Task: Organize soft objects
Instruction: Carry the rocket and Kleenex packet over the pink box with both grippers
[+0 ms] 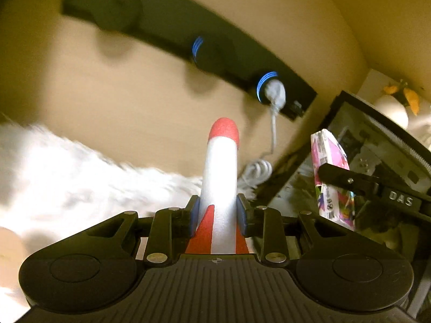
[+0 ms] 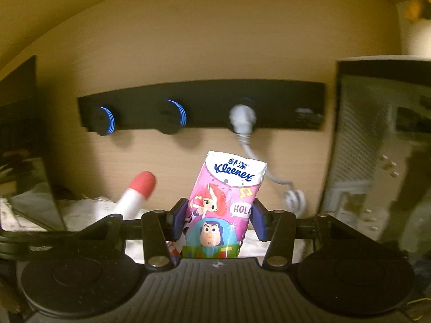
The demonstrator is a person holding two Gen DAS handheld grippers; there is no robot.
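My left gripper (image 1: 218, 211) is shut on a white foam rocket (image 1: 221, 167) with a red nose and red fins, held upright. The rocket also shows at the left of the right wrist view (image 2: 134, 193). My right gripper (image 2: 218, 219) is shut on a pink Kleenex tissue pack (image 2: 223, 202) with cartoon print. In the left wrist view the pack (image 1: 330, 158) and the right gripper's black finger (image 1: 347, 179) are to the right of the rocket.
A white fluffy cloth (image 1: 70, 172) lies below left. A black power strip (image 2: 202, 105) with blue-ringed sockets is on the beige wall, with a grey plug and coiled cable (image 2: 295, 197). A dark computer case (image 2: 377, 145) stands at the right.
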